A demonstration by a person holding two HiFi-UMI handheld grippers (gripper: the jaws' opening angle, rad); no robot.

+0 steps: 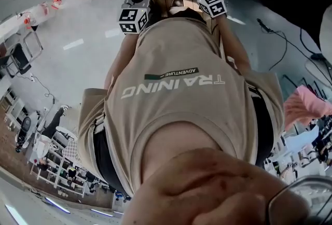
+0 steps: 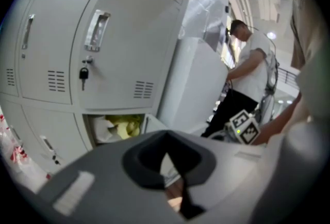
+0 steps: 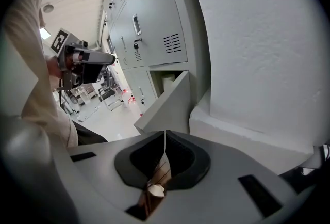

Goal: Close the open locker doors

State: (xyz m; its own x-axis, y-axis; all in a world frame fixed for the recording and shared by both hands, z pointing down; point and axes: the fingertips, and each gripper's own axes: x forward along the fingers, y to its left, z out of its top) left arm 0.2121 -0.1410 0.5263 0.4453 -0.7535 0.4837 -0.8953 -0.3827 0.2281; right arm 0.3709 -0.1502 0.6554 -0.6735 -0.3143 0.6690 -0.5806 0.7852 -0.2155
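- My left hand-held gripper (image 2: 171, 162) has its jaws pressed together with nothing between them. It faces the grey lockers (image 2: 129, 37).
- My right hand-held gripper (image 3: 165, 148) is also closed to a thin seam and is empty.
- The open locker door (image 3: 169, 108) belongs to a lower compartment (image 2: 117, 127). It swings out toward me, beyond my right jaws and apart from them.
- Yellow and white things lie inside that compartment, too blurred to name.
- The doors above it sit closed, and a key (image 2: 82, 73) hangs in one.
- Another person (image 2: 252, 70) stands past the lockers.
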